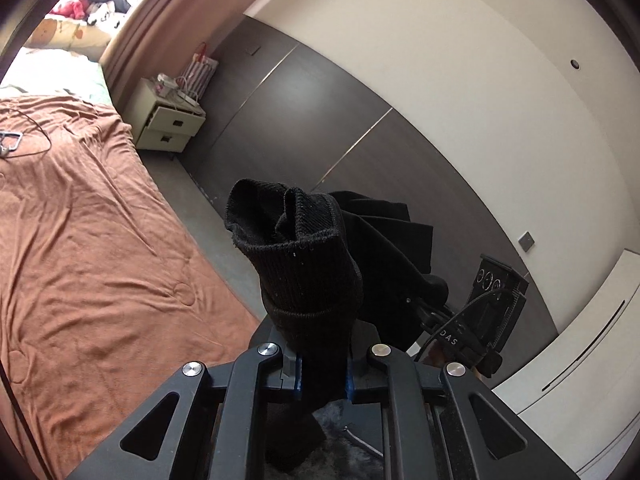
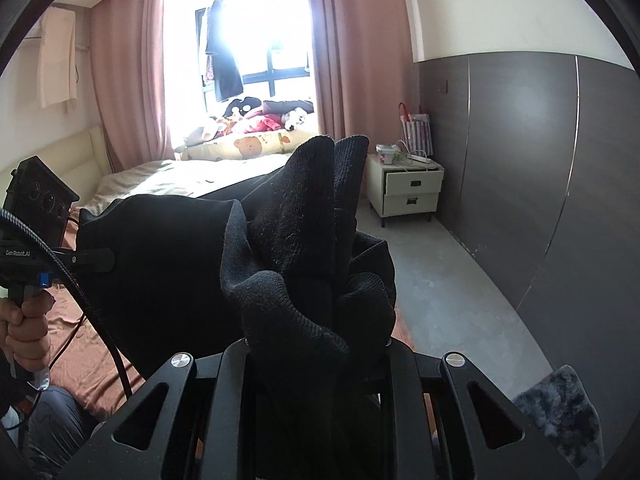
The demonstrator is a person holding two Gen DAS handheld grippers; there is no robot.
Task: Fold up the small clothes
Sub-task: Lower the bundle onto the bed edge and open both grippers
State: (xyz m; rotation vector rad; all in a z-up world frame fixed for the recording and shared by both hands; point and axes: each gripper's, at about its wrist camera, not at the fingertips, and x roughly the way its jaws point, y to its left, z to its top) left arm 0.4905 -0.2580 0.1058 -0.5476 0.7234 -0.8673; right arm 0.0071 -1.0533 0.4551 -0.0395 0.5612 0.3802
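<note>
A black sock (image 1: 304,264), ribbed at the cuff, stands up from the left gripper (image 1: 320,376), whose blue-padded jaws are pinched tight on the fabric, above the edge of a bed spread with a rust-brown blanket (image 1: 88,240). In the right wrist view the right gripper (image 2: 316,360) is likewise clamped on bunched black knit fabric (image 2: 304,240), held aloft in front of the camera; a broad dark cloth (image 2: 160,272) stretches from it to the left gripper at the frame's left, gripped by a person's hand (image 2: 24,320). Beside the bed a cream nightstand (image 2: 404,190) has its upper drawer pulled slightly out, contents unseen; small items and a white cable lie on top, and a striped bag (image 2: 418,128) stands behind it against the dark panelled wall (image 2: 520,160).
</note>
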